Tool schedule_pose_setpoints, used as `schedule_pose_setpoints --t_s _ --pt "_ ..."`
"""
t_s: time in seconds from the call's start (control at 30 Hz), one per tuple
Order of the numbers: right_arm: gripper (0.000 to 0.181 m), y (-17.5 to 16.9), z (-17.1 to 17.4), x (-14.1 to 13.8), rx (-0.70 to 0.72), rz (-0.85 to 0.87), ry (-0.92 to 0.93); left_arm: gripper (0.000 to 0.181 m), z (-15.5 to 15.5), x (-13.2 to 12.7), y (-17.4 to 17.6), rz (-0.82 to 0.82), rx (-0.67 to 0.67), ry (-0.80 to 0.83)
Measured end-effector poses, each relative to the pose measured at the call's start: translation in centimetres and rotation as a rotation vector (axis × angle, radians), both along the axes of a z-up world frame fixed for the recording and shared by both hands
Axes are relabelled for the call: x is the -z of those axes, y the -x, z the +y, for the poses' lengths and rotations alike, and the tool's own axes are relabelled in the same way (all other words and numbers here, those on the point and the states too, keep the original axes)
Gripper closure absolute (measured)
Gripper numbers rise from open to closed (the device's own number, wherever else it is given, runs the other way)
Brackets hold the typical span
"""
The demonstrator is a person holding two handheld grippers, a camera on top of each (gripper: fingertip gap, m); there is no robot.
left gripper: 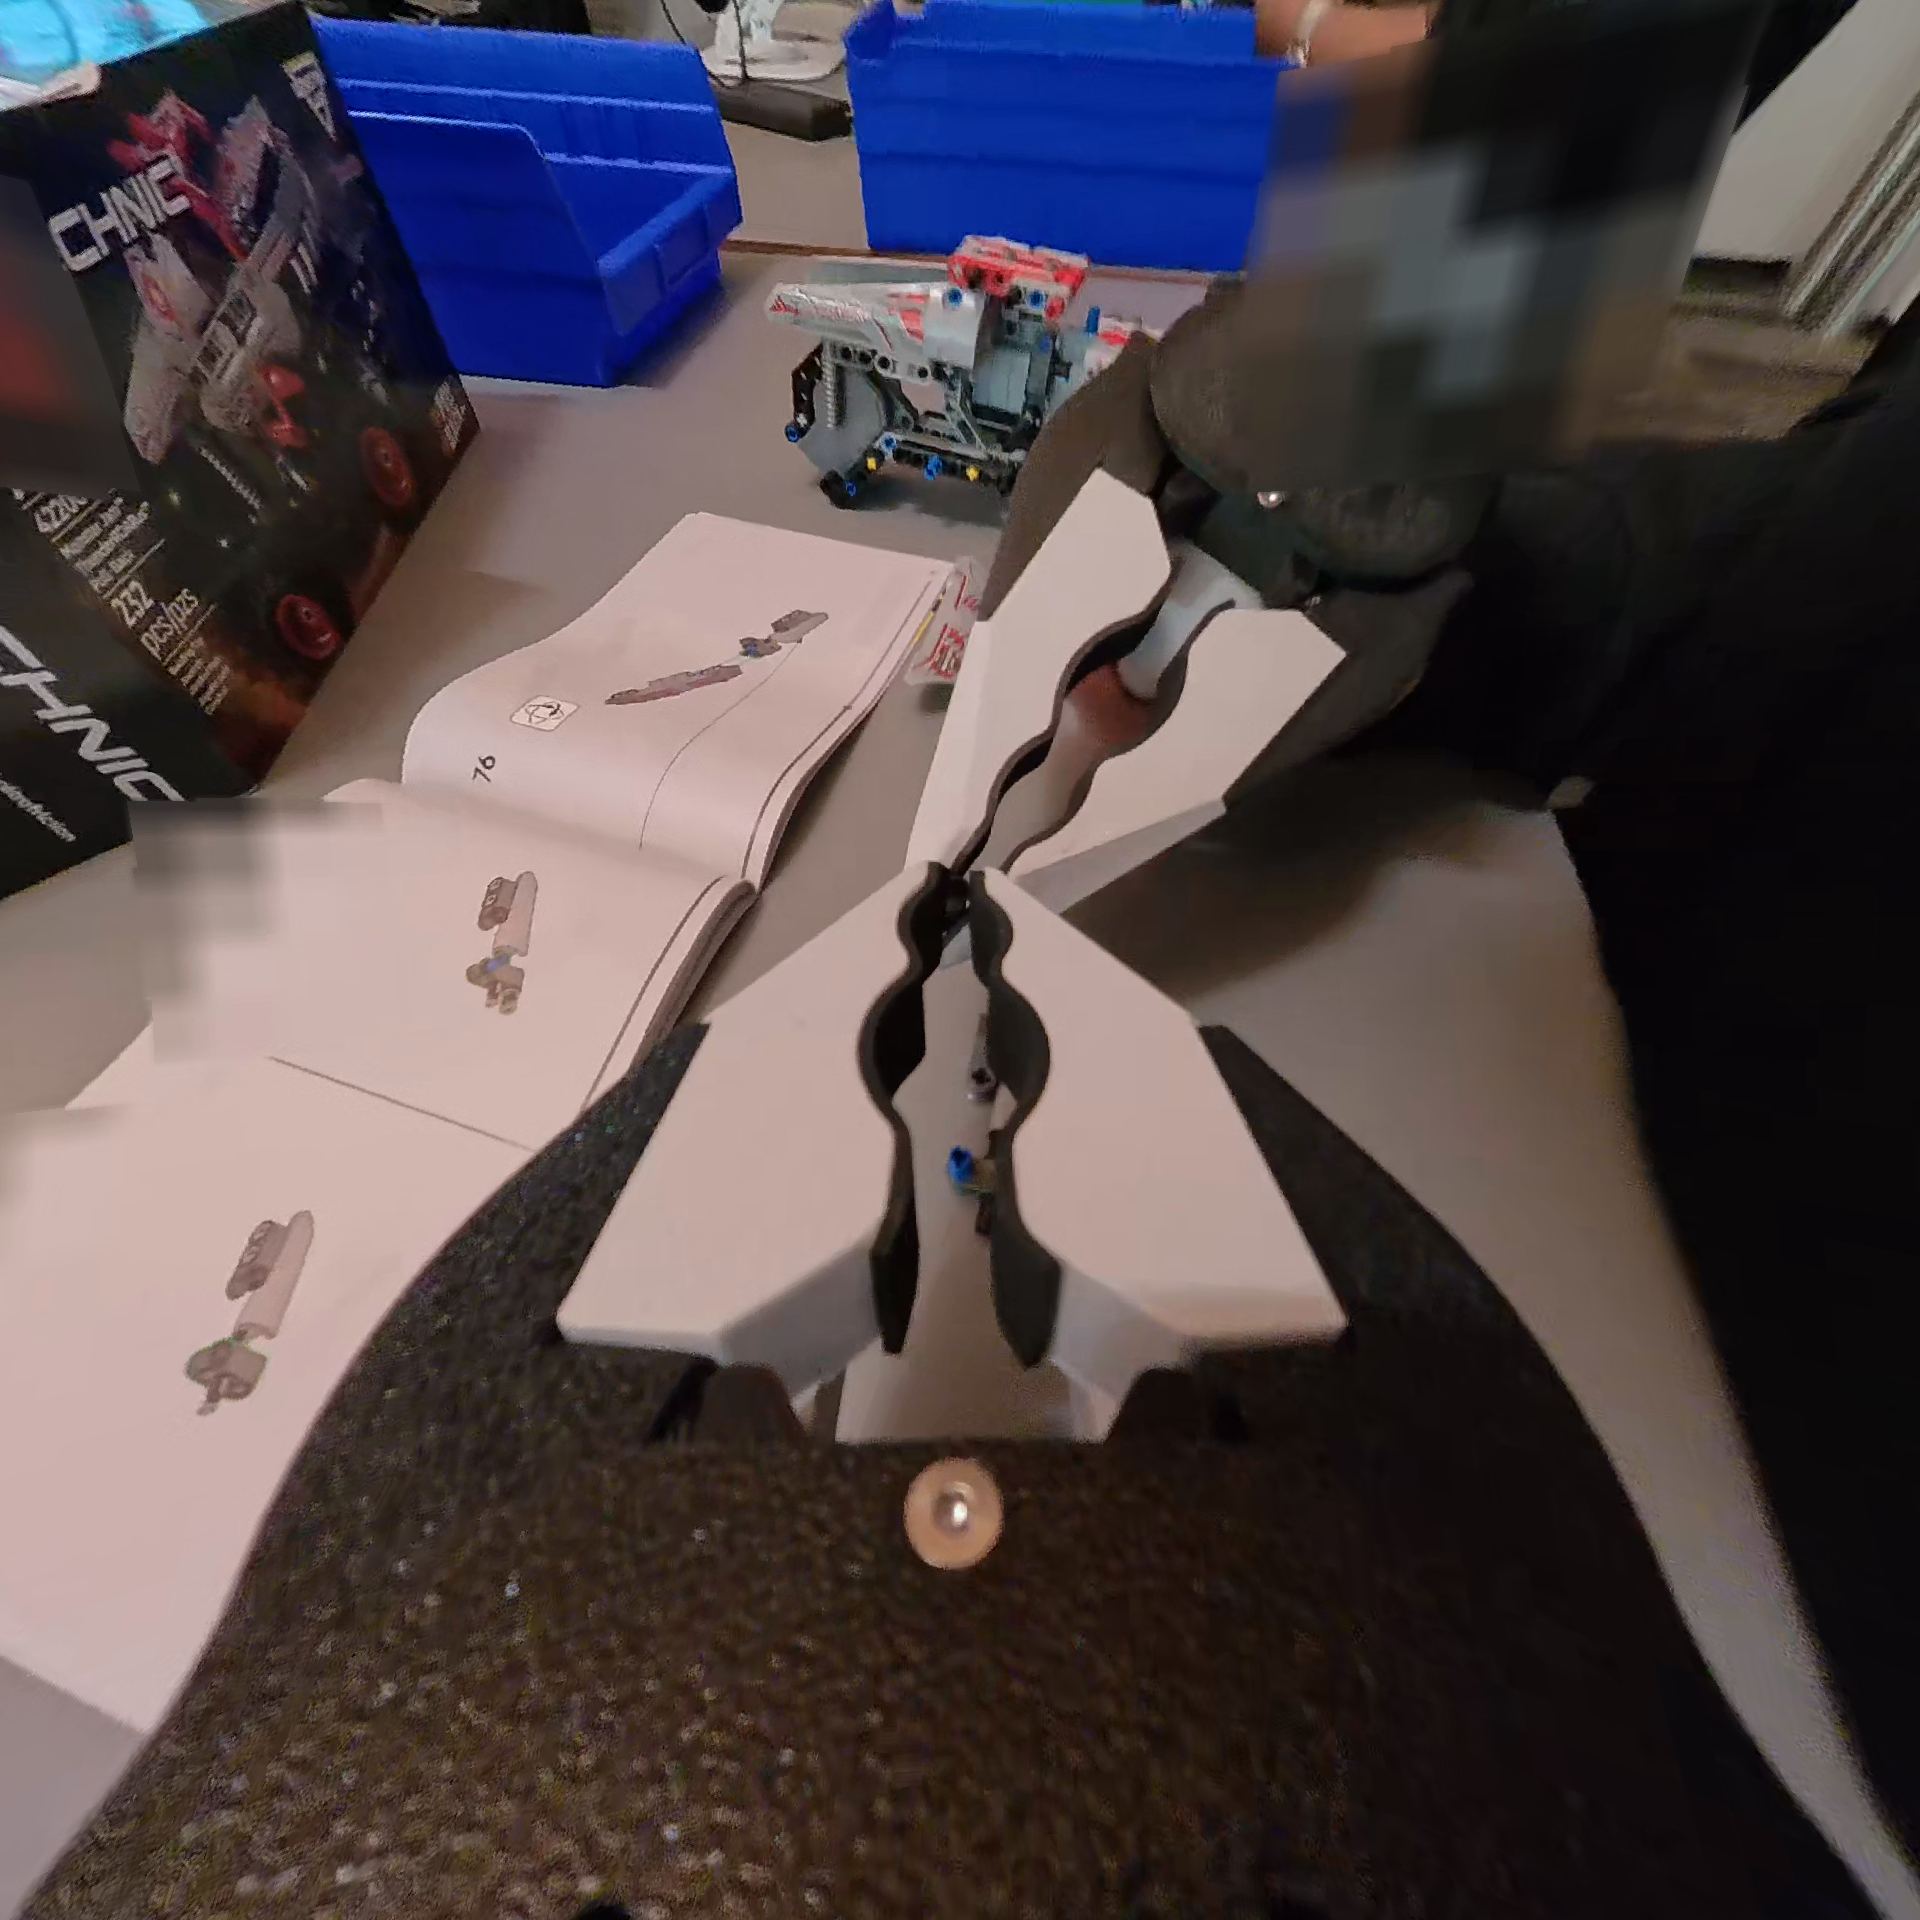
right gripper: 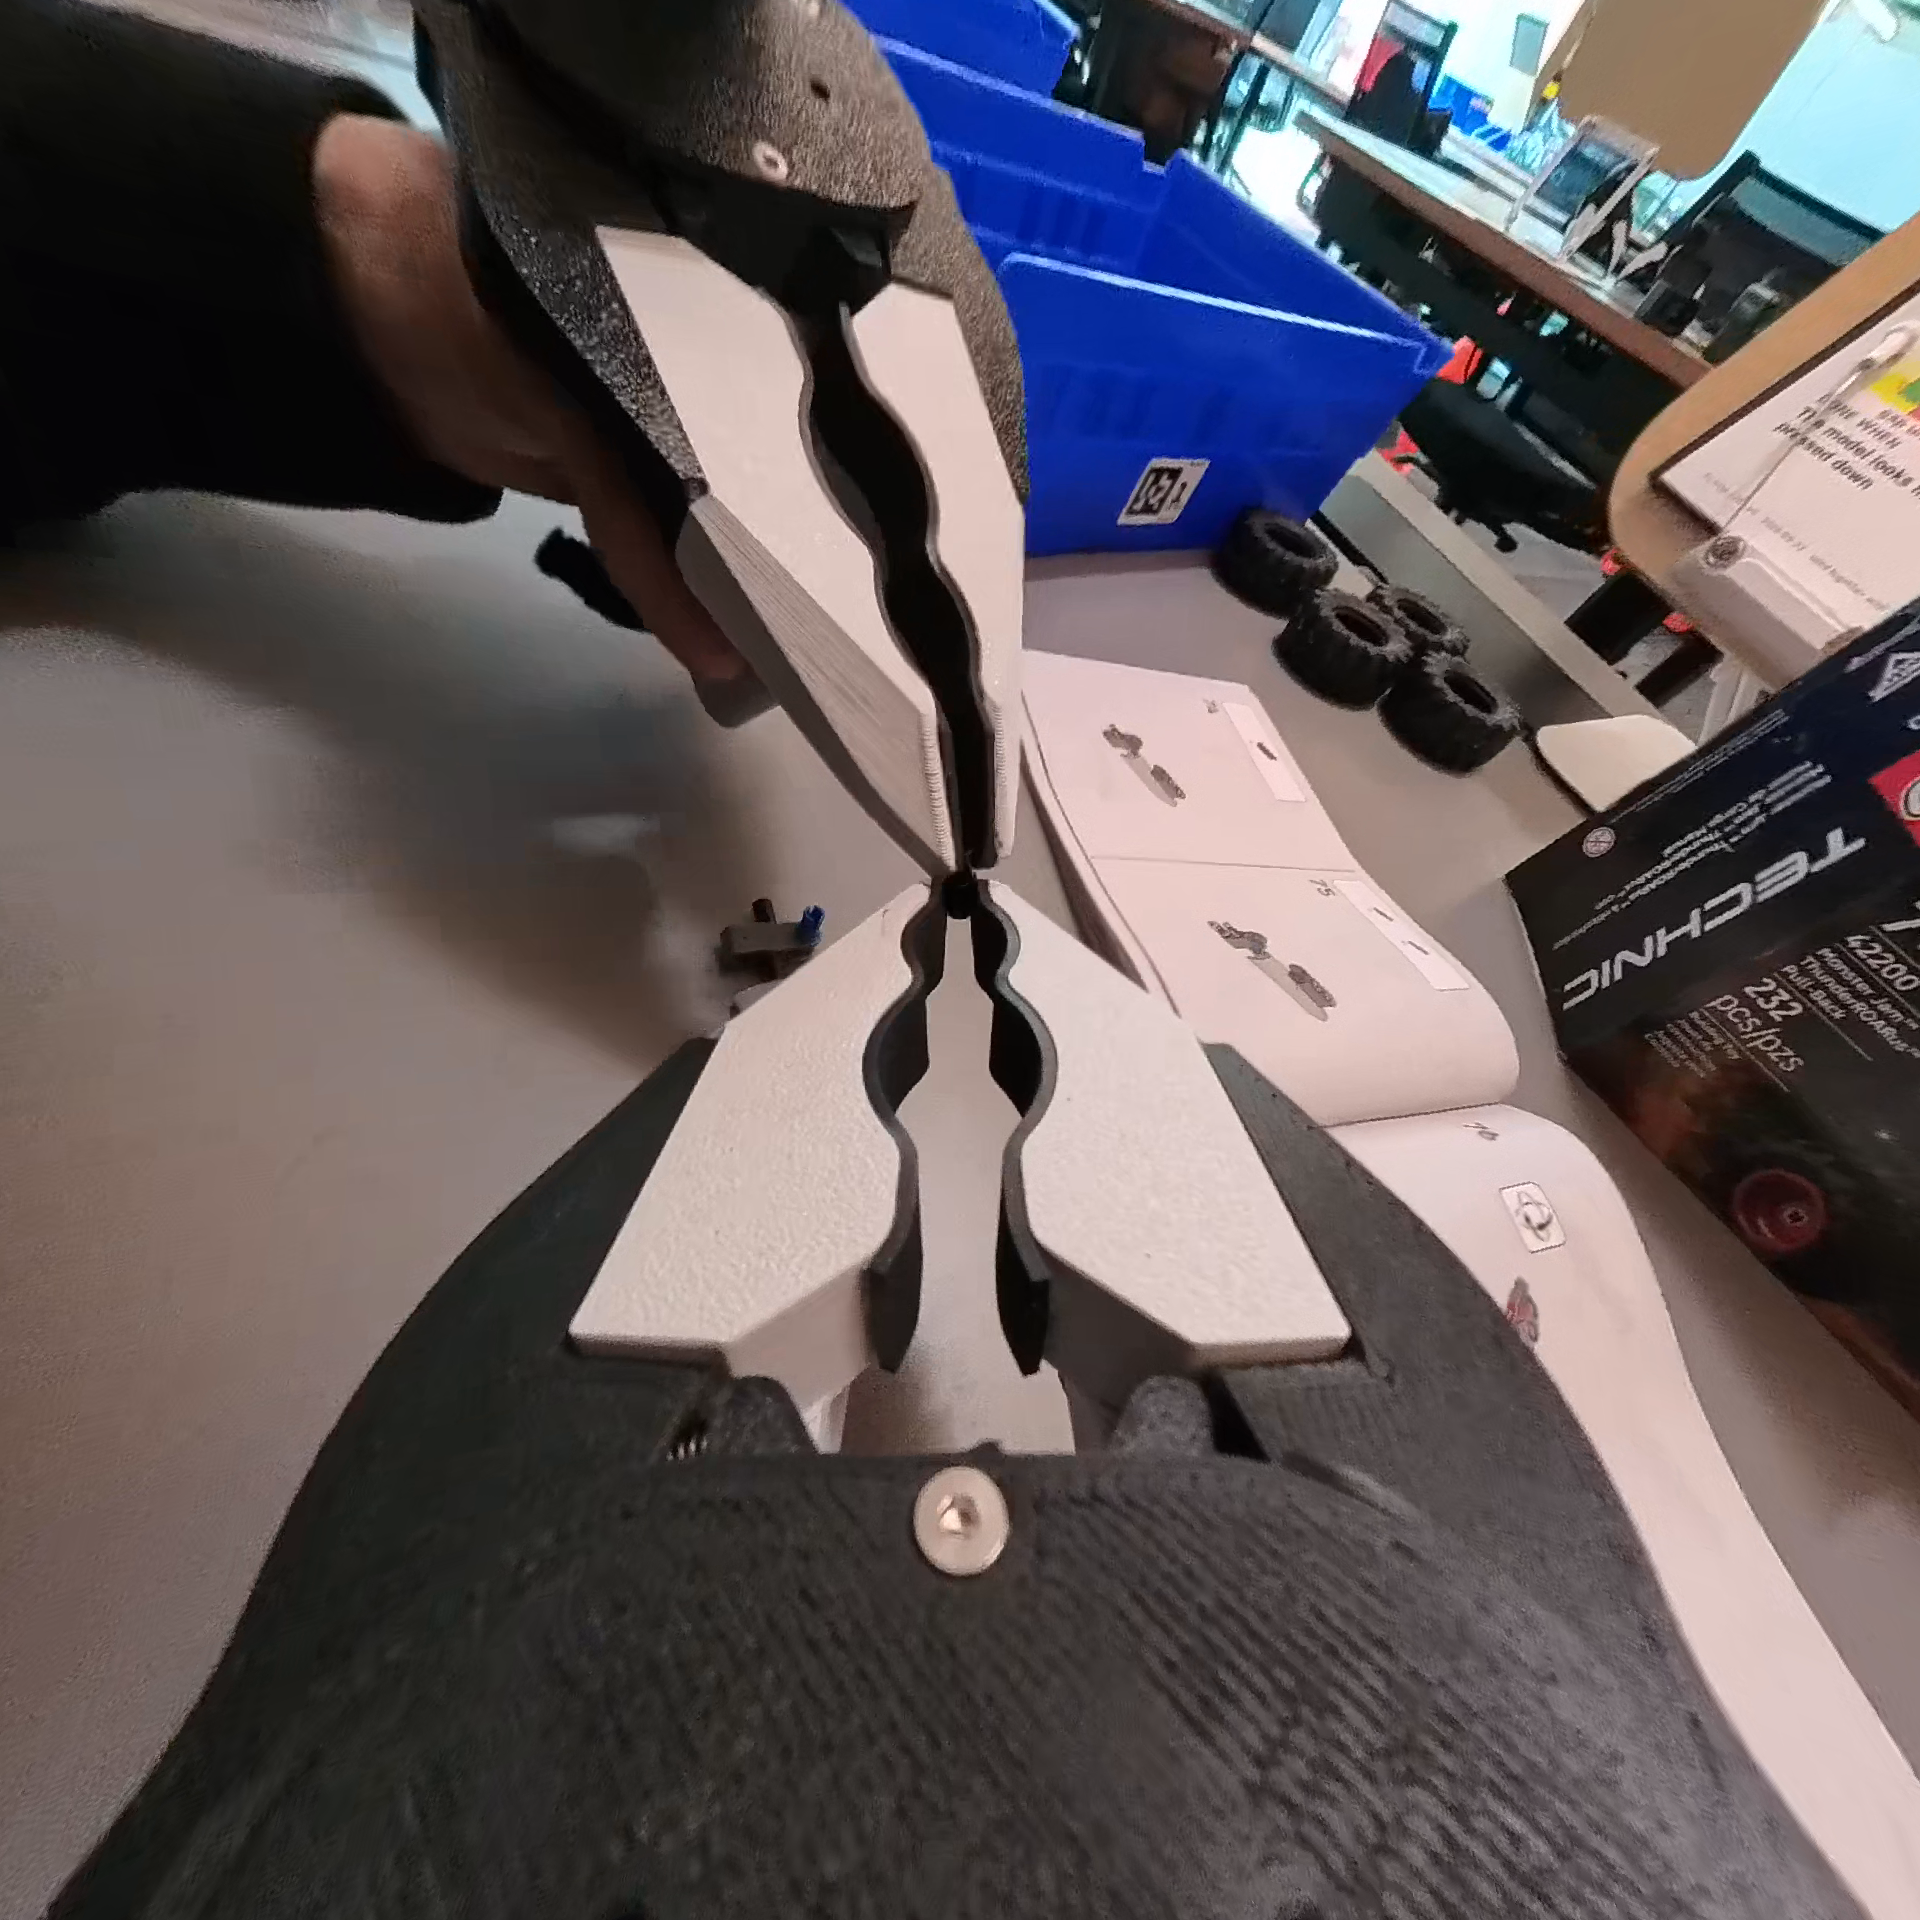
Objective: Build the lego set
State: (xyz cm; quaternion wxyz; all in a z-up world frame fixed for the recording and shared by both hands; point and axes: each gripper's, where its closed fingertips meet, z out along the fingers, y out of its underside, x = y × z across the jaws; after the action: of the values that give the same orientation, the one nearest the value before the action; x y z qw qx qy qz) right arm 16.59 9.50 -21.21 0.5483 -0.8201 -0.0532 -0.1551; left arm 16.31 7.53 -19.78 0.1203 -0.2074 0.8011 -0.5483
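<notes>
a: why do the two grippers meet tip to tip?

b: i think a small black piece (right gripper: 958,896) passes between them. the left gripper (left gripper: 951,896) and the right gripper (right gripper: 961,904) both have fingers nearly together, and the dark piece sits pinched at the tips. which one truly holds it, i cannot tell.

a: and the poses?

b: the left one comes down from above, tilted; the right one points forward, low over the table (right gripper: 312,831).

a: where is the lego set?

b: the half-built model (left gripper: 935,364) stands behind the open instruction book (left gripper: 675,727). a small grey part with blue pin (right gripper: 774,935) lies on the table, near the tips. the four black tyres (right gripper: 1371,644) wait beside the blue bin (right gripper: 1195,364).
</notes>
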Motion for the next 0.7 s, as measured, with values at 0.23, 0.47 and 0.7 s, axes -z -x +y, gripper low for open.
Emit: schedule_pose_setpoints --t_s 0.23,0.47,0.7 --pt "0.178 -0.4 0.5 0.0 0.013 0.014 0.008 0.181 0.4 0.0 -0.4 -0.108 0.050 -0.008" --pt "0.178 0.4 1.2 -0.2 -0.038 0.017 0.036 0.180 1.1 -0.2 0.2 -0.016 0.061 0.087" --pt "0.178 0.7 1.6 -0.5 -0.098 0.069 0.034 0.180 1.4 -0.5 0.5 0.007 0.064 0.126"
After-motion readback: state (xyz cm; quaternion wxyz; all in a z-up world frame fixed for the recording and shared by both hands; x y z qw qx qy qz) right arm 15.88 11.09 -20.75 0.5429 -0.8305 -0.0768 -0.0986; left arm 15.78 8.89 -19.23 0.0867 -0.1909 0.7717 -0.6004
